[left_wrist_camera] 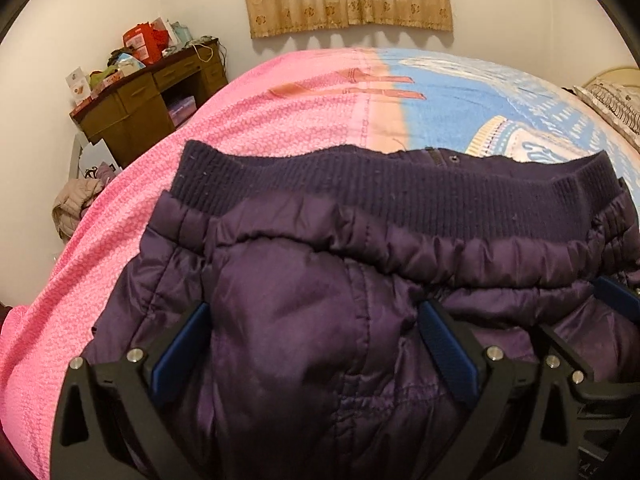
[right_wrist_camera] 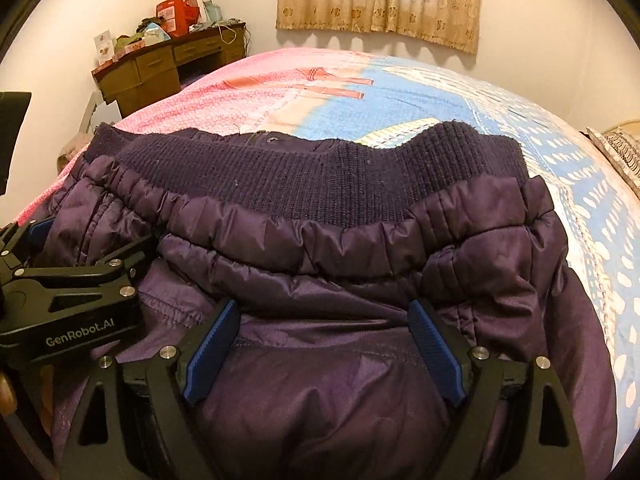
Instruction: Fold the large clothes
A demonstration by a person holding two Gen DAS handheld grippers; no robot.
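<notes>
On the bed (left_wrist_camera: 280, 128), spread over a pink and blue bedspread, lies the purple padded jacket (left_wrist_camera: 304, 320), its ribbed knit hem (left_wrist_camera: 360, 196) turned toward the far wall with the curtain (left_wrist_camera: 348, 0). The left gripper (left_wrist_camera: 316, 320) sits over the near left part of the jacket with its blue pads wide apart, the shiny fabric bulging up between them but not pinched. The right gripper (right_wrist_camera: 324, 320) rests just beside it over the middle of the garment, its pads likewise spread, nothing clamped.

Judging from the bunched double layer under the hem, the jacket already looks folded at least once, and the step in hand seems to be either pressing that fold flat or choosing a new hold. The next move calls for both grippers to close on a near edge, taking all layers together, then lift and carry it toward the hem in step. The slick quilted cloth will likely slide and puff back, so a deep bite is wise. A cluttered wooden desk (left_wrist_camera: 152, 96) stands well apart by the wall.
</notes>
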